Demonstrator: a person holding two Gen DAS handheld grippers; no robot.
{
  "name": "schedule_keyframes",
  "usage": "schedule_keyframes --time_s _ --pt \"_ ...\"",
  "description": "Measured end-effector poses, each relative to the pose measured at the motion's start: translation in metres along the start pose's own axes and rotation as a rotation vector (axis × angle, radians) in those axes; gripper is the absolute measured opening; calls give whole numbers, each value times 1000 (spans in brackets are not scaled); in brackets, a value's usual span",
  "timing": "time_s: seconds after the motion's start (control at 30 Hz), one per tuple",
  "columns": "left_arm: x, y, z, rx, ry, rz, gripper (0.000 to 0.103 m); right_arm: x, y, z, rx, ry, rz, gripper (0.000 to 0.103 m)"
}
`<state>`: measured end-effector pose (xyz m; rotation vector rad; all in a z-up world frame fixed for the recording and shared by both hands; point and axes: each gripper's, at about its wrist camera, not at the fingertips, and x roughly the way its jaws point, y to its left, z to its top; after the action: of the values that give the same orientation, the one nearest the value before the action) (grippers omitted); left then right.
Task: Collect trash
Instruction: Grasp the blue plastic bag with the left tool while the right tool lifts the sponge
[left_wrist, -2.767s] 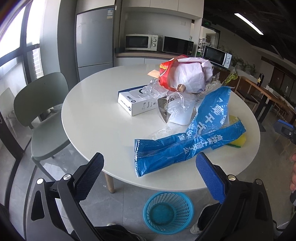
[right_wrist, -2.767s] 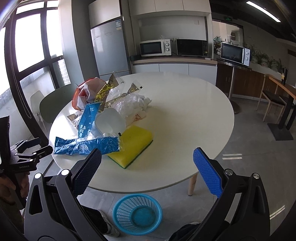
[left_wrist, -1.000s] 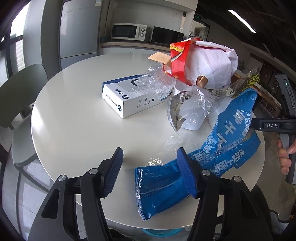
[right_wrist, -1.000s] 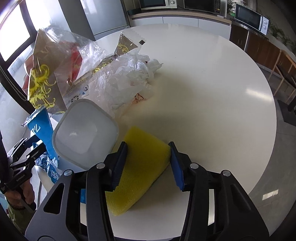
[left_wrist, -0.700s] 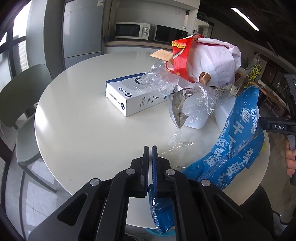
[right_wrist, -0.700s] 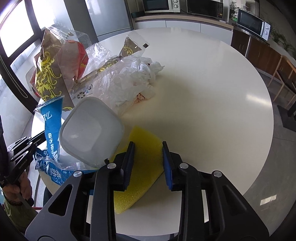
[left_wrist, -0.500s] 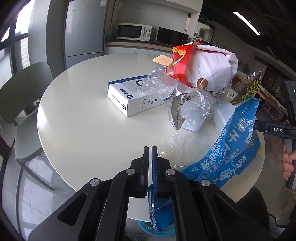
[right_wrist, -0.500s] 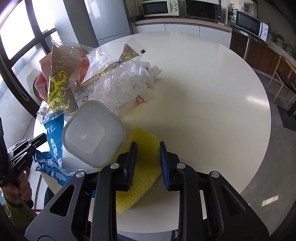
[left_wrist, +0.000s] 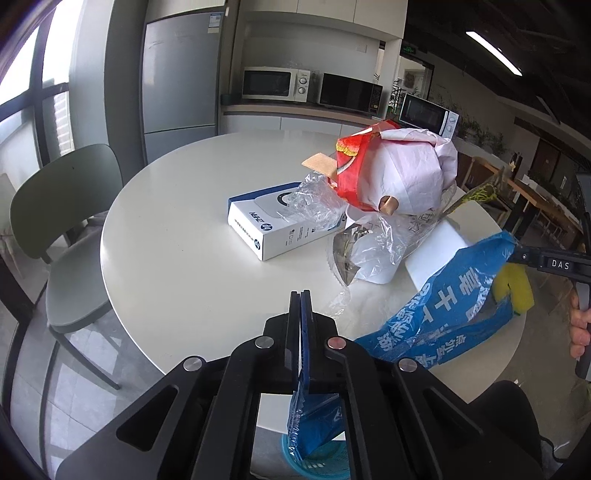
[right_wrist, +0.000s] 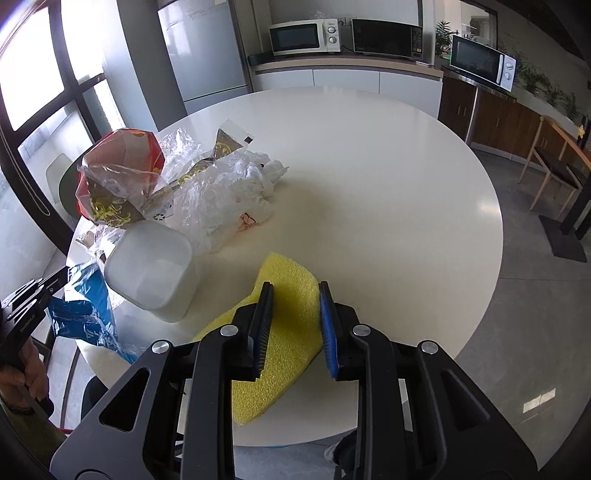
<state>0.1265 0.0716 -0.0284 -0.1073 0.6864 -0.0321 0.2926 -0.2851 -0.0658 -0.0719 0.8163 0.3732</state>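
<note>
Left claw (left_wrist: 301, 306) clamped flat on one end of blue plastic wrapper (left_wrist: 443, 310); pinched end hanging below the fingers, over blue basket (left_wrist: 321, 458) on the floor under desk edge. Rest of wrapper stretched up and right across the round white desk (left_wrist: 177, 258), far end near the other tool's tip.

Right claw (right_wrist: 295, 321) squeezing yellow sponge (right_wrist: 291, 295) between both pads, sponge bulging in front of and below them, near front desk edge.

Remaining on desk: white square tub (right_wrist: 147, 269) just left of sponge, crumpled clear plastic (right_wrist: 221, 199) behind it, red-and-white bag (left_wrist: 391, 173) on top of the pile, white box with blue trim (left_wrist: 273, 229) to its left in left view. Green chair (left_wrist: 62, 206) beside desk.
</note>
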Motion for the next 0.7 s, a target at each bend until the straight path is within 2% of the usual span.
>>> schedule_keyframes --time_s 0.2,0.43,0.7 --pt "-10 -3 8 13 -11 8 0 -9 -13 -3 15 -18 -14 23" --pt "-22 2 15 -16 -42 14 0 -18 -15 -13 24 -21 16 23" --pt "-75 -6 29 -62 -111 -88 0 -48 0 -36 12 -57 101 23"
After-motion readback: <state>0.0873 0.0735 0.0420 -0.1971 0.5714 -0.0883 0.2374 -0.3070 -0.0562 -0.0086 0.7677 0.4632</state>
